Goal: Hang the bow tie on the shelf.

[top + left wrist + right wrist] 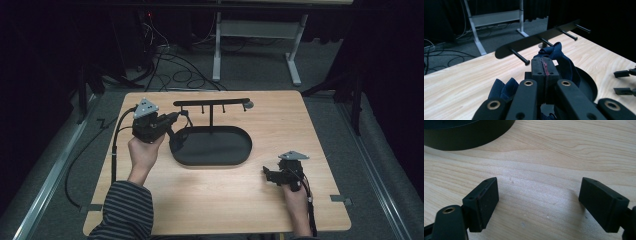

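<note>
My left gripper (175, 119) hovers over the left end of a black oval tray (215, 161), shut on a dark blue cloth (176, 144) that hangs down from it. In the left gripper view the jaws (545, 62) pinch the blue cloth (560, 56) just short of a black rack bar (536, 41) with several pegs, the nearest peg (520, 55) just left of the jaw tips. The rack (212, 103) stands on a post at the tray's far side. My right gripper (267, 175) rests open near the table's front right, with bare wood between its jaws (539, 197).
The tray's wall (469, 137) lies ahead and left of the right gripper. The wooden table (280, 125) has bare room right of the tray. Beyond the far edge are floor cables (175, 75) and a white desk frame (255, 35).
</note>
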`<state>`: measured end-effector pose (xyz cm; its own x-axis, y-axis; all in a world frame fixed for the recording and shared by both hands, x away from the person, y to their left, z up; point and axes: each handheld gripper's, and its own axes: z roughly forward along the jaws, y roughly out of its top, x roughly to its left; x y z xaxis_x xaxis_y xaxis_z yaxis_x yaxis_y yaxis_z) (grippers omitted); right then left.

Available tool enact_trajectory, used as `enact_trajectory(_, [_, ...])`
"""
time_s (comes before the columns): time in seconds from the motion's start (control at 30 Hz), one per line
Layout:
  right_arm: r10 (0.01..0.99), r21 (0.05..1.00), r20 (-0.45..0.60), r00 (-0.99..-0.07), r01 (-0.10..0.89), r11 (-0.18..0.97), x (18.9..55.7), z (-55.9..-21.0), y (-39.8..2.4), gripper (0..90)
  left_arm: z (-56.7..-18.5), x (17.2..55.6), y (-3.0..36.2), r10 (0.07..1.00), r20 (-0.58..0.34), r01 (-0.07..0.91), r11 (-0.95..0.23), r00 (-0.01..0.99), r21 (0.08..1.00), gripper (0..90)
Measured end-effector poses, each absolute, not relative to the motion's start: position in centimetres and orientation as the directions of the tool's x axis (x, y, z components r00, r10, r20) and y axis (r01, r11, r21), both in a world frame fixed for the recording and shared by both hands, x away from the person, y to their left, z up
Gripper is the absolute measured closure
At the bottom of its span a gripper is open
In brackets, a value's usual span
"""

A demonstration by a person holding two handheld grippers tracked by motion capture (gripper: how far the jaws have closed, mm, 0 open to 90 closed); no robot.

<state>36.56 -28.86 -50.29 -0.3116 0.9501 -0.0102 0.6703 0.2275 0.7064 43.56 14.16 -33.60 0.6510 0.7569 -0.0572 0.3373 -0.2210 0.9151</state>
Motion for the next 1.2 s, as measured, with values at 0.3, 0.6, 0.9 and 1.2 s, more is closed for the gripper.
enact_trajectory(0.3, [0.951,0.707,-0.011,-0.310,0.670,0.227,36.6,-50.3,-28.9,17.5,-33.9,45.5,13.7,0.800,-0.032,0.339,-0.218,0.599,0.915,89.7])
enact_trajectory(0.6, [0.951,0.708,-0.011,-0.310,0.669,0.226,36.6,-50.3,-28.9,17.5,-34.6,46.2,13.5,0.824,0.003,0.342,-0.238,0.566,0.909,89.7])
enact_trajectory(0.9, [0.951,0.707,-0.011,-0.310,0.669,0.227,36.6,-50.3,-28.9,17.5,-34.9,46.6,13.4,0.836,0.019,0.332,-0.239,0.548,0.913,89.4])
enact_trajectory(1.2, [0.950,0.707,-0.011,-0.311,0.670,0.228,36.6,-50.3,-28.9,17.5,-35.6,46.5,13.7,0.840,0.014,0.347,-0.239,0.542,0.907,89.3])
